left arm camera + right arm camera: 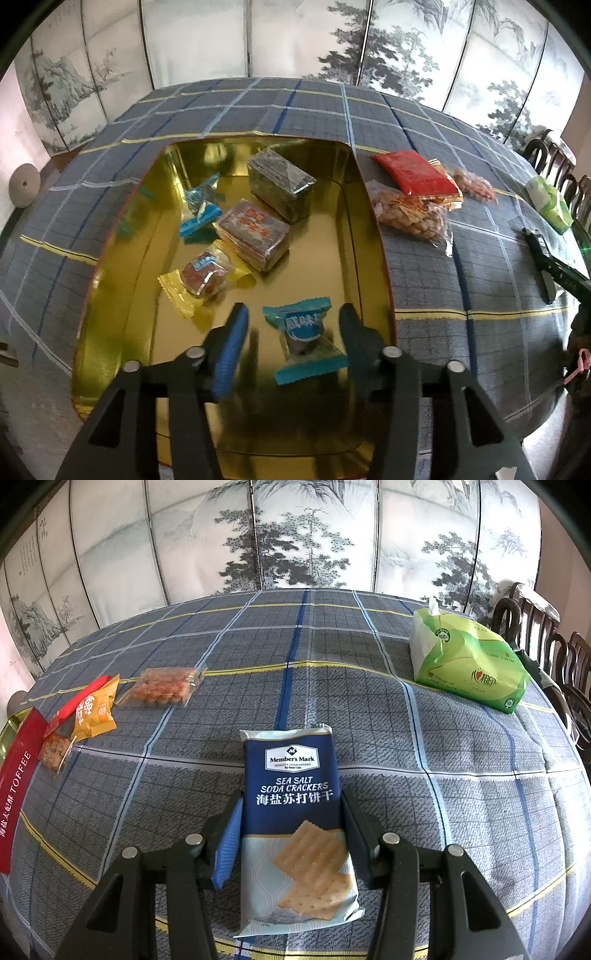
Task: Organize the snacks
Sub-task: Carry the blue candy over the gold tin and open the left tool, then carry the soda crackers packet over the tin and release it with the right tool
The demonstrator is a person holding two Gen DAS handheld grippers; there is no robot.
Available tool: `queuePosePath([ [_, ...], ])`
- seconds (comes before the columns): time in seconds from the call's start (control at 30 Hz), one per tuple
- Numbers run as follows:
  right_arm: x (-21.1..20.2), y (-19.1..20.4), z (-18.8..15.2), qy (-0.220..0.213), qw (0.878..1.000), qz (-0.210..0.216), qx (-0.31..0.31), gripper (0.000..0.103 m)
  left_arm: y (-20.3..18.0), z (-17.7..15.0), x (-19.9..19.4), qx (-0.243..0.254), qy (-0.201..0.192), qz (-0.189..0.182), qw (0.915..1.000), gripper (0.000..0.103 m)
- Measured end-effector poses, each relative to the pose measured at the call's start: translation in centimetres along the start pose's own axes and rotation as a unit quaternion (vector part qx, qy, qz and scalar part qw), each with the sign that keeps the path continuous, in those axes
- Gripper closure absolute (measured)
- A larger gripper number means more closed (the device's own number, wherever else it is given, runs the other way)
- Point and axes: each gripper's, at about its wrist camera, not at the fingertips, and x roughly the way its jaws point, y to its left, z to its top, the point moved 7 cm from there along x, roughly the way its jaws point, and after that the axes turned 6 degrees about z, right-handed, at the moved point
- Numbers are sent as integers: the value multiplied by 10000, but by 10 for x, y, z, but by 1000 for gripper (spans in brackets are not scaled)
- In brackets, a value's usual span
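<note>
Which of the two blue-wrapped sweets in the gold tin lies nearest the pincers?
The blue candy between the left gripper fingers; the other blue candy lies farther back.

five wrapped snacks (255,236) lie in the tin (373,236); right of it, perhaps three packets (413,184) on the tablecloth (480,266).

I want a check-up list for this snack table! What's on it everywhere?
Surface: checked tablecloth, wrinkled.
Job's things: gold tin holds five wrapped snacks, including a blue candy; cracker pack, red packet and peanut bag lie outside it.
Clutter: green tissue pack.
Grippers: left gripper jaws open around the blue candy; right gripper jaws pressed on the cracker pack.
Cables: nothing seen.
Surroundings: painted folding screen, dark chairs.
</note>
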Motion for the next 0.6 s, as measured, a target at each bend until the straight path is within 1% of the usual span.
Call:
queuePosePath([
  [0.07, 0, 0, 0, -2, 10000, -2, -7, 52, 1, 0, -4, 29, -95, 97, 9999, 38],
  [0.13, 0, 0, 0, -3, 10000, -2, -8, 52, 2, 1, -8, 58, -192, 238, 9995, 34],
  [0.27, -1, -1, 0, 2, 10000, -23, -31, 52, 5, 0, -19, 85, -322, 438, 9985, 32],
  [0.4, -1, -2, -2, 12, 9999, -84, -97, 52, 7, -3, -29, 61, -383, 533, 9978, 31],
  [0.47, -2, -5, -3, 12, 9999, -74, -102, 52, 9, -5, -36, 35, -422, 586, 9974, 29],
  [0.6, -4, 3, -5, 40, 9997, -83, -210, 52, 12, -9, -50, -12, -548, 720, 9959, 24],
])
